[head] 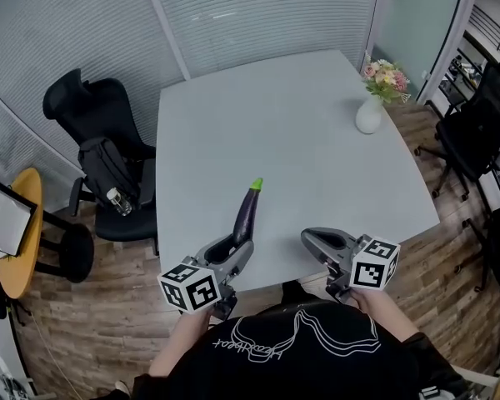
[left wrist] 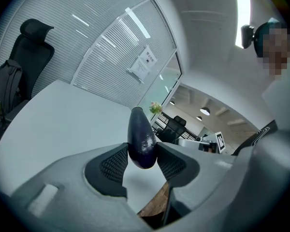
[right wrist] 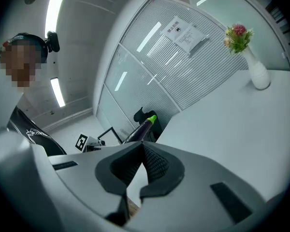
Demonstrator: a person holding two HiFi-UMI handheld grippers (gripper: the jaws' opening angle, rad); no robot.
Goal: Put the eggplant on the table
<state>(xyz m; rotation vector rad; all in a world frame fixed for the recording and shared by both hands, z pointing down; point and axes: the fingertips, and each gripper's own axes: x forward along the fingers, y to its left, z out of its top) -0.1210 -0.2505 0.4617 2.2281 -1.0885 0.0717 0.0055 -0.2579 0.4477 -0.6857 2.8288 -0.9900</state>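
Observation:
A long dark purple eggplant (head: pixel 245 215) with a green stem end sticks out forward over the near part of the grey table (head: pixel 300 115). My left gripper (head: pixel 236 251) is shut on its blunt end. In the left gripper view the eggplant (left wrist: pixel 141 137) sits pinched between both ribbed pads (left wrist: pixel 115 164), its stem end pointing away. My right gripper (head: pixel 310 240) hovers at the table's near edge, to the right of the eggplant, shut with nothing in it. In the right gripper view its pads (right wrist: pixel 154 162) meet at the tips and the eggplant (right wrist: pixel 141 129) shows beyond them.
A white vase of flowers (head: pixel 372 107) stands at the table's far right. A black office chair (head: pixel 100 140) with a backpack and a bottle is left of the table, another black chair (head: pixel 483 115) at the right. A round yellow side table (head: pixel 21 223) stands at far left.

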